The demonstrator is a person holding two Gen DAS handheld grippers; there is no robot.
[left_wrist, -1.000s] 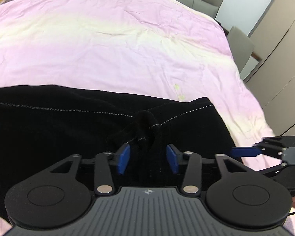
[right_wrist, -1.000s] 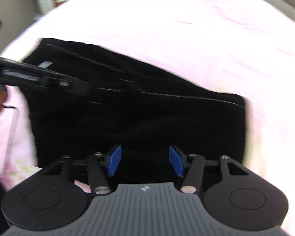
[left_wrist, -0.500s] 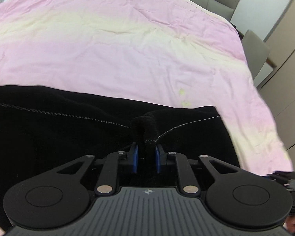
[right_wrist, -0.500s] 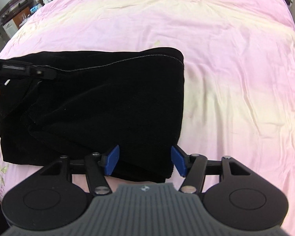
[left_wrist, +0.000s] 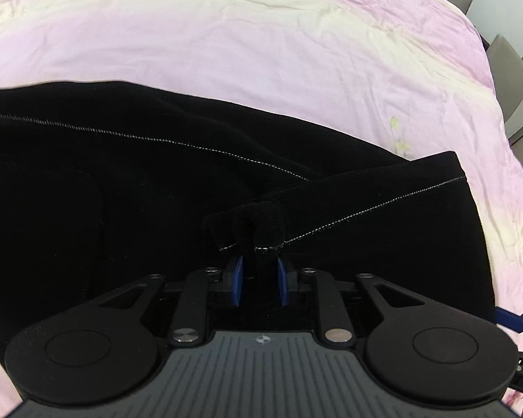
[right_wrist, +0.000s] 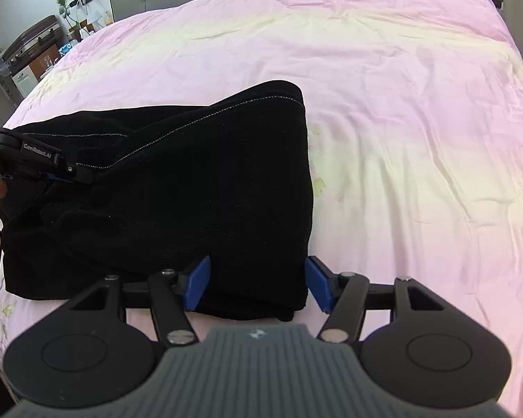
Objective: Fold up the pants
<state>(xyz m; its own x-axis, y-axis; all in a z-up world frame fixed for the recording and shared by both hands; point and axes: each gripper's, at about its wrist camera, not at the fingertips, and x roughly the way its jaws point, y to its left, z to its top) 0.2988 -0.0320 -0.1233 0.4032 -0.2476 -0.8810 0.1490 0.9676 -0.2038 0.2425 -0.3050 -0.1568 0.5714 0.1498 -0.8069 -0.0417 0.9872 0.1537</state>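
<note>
While black pants (right_wrist: 177, 188) cover the pink bedspread (right_wrist: 401, 122), left gripper (left_wrist: 258, 280) pinches them, right gripper (right_wrist: 258, 287) gapes.

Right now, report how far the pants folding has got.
Done: the black pants lie doubled on the pink bedspread. In hand: the left gripper pinches a raised edge; the right gripper waits open at the near corner. Left: the next fold.

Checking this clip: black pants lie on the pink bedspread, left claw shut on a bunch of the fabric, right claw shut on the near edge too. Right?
Not quite. In the right wrist view the right claw is open at the near edge of the black fabric pants. The left claw is shut on them; the pink bedspread is right.
</note>
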